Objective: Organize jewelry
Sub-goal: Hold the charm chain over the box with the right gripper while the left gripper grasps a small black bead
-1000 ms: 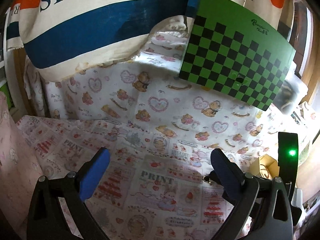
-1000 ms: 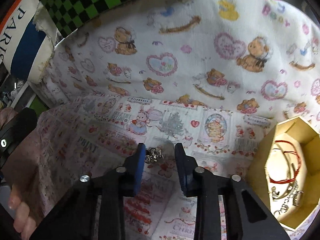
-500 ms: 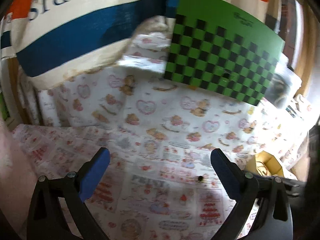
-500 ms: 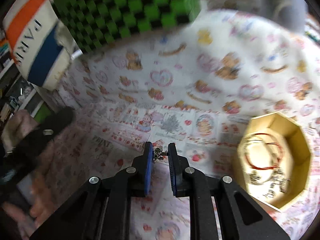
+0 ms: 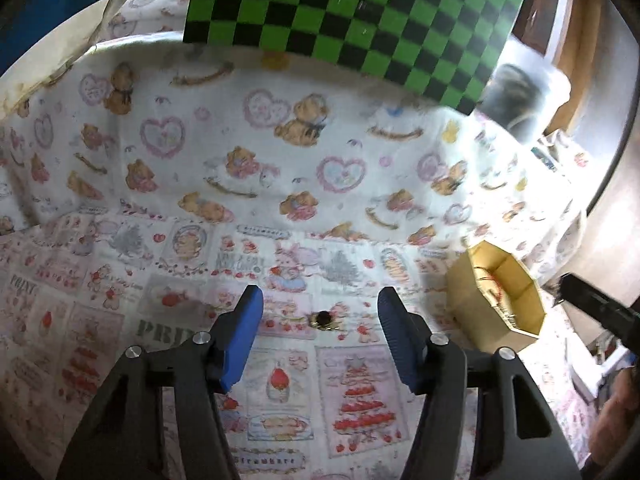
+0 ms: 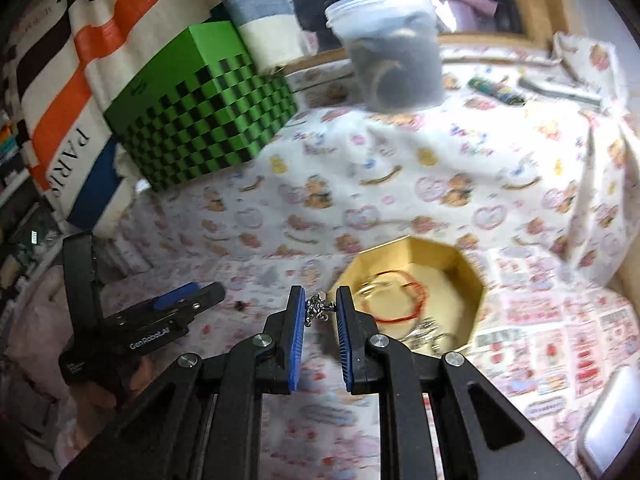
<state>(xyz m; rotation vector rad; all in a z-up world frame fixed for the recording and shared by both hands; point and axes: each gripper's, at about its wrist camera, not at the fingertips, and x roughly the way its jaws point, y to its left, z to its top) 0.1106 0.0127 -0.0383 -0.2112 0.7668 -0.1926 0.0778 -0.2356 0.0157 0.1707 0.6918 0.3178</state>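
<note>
On my far left in the right wrist view, the left gripper (image 6: pixel 188 298) lies low over the cartoon-print cloth (image 6: pixel 460 184) that covers the work surface. From its own camera I see its blue fingers (image 5: pixel 244 332) spread wide, with nothing between them. A small dark bead-like piece with a gold rim (image 5: pixel 323 317) lies on the cloth in line with that gap, ahead of the fingertips and touching neither; the same speck (image 6: pixel 240 305) shows in my right wrist view just beyond the left gripper's tip.

Moving right, my right gripper (image 6: pixel 321 310) has its blue fingers drawn close and pinching a small silver cluster charm (image 6: pixel 316 309), held off the cloth. It sits just beside the left rim of the tan octagonal cardboard box (image 6: pixel 476 280), not yet over the opening. Inside the box I see a red cord loop (image 6: pixel 400 300) and several silver pieces (image 6: pixel 428 334) on the floor; the view is blurred, so I cannot tell them apart.

At the back edge of the cloth stand a green-and-black checkered cube (image 6: pixel 200 108) to the left and a clear plastic tub (image 6: pixel 394 52) to the right.
</note>
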